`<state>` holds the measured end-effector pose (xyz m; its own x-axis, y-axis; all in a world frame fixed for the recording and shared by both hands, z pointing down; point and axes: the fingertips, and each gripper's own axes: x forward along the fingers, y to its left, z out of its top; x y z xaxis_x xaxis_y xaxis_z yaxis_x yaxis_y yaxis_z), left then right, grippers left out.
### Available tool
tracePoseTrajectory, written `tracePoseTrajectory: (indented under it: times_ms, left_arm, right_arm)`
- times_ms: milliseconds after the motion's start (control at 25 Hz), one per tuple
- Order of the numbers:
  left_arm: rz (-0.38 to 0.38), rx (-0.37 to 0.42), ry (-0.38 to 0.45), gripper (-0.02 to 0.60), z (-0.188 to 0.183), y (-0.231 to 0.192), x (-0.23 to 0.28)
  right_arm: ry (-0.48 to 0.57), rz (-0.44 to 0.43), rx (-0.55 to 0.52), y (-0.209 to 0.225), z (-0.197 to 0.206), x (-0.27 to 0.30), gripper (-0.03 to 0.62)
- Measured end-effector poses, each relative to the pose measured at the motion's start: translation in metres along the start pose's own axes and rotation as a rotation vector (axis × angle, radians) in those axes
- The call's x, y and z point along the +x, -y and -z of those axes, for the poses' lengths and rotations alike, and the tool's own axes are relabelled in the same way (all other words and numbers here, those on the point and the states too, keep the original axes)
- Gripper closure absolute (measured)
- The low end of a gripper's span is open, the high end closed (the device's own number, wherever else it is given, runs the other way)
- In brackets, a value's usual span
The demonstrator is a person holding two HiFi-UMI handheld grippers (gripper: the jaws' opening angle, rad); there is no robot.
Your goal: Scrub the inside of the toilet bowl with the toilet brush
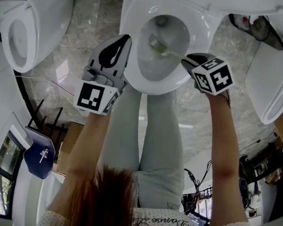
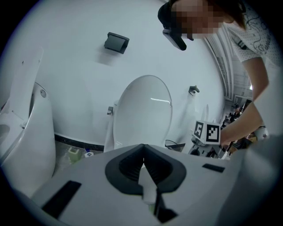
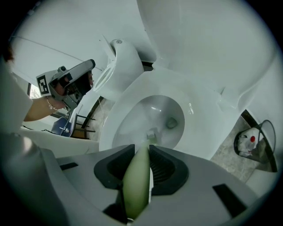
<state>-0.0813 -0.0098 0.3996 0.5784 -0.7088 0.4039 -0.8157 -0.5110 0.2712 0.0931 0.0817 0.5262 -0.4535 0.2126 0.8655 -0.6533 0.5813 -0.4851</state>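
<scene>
One toilet brush (image 1: 159,46): bristle head down inside the toilet bowl (image 1: 147,87), pale green handle clamped in jaws of right gripper (image 1: 189,59) over bowl's right rim. Left gripper (image 1: 122,41): jaws pressed together, empty, at bowl's left rim. Head view counts three toilets, with a left toilet (image 1: 23,28) and a right toilet (image 1: 270,88) flanking. Only left gripper view shows the raised lid (image 2: 143,110).

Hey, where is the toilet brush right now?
The toilet brush is at top centre of the head view, its bristle end inside the toilet bowl and its green handle clamped in the right gripper at the bowl's right rim.
</scene>
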Motion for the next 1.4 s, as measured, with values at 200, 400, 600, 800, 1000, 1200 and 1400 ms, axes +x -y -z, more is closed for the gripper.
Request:
tracePoseTrajectory:
  times_ms: [200,400,600,800,1000,1200,1400]
  left_arm:
    - [-0.006,-0.003,0.0,0.578,0.001,-0.003,-0.003]
    - [-0.014,-0.004,-0.001,0.578,0.002,-0.006,-0.006]
    - [-0.02,-0.004,0.004,0.578,0.001,-0.008,-0.008]
    - [-0.021,-0.004,0.003,0.578,0.001,-0.011,-0.008]
    - [-0.022,-0.002,-0.001,0.578,0.002,-0.014,-0.009]
    - [-0.025,-0.002,0.0,0.578,0.0,-0.016,-0.009]
    - [-0.032,-0.004,0.002,0.578,0.0,-0.021,-0.012]
  right_arm:
    - [0.003,0.05,-0.024,0.011,-0.01,-0.003,0.479]
    - [0.007,0.08,-0.035,0.019,-0.014,-0.006,0.477]
    - [0.012,0.099,-0.038,0.024,-0.017,-0.008,0.477]
    - [0.024,0.123,-0.038,0.032,-0.025,-0.008,0.479]
    - [0.036,0.17,-0.068,0.038,-0.037,-0.007,0.477]
    - [0.061,0.227,-0.096,0.048,-0.047,-0.01,0.477]
    - [0.074,0.234,-0.086,0.05,-0.052,-0.008,0.477]
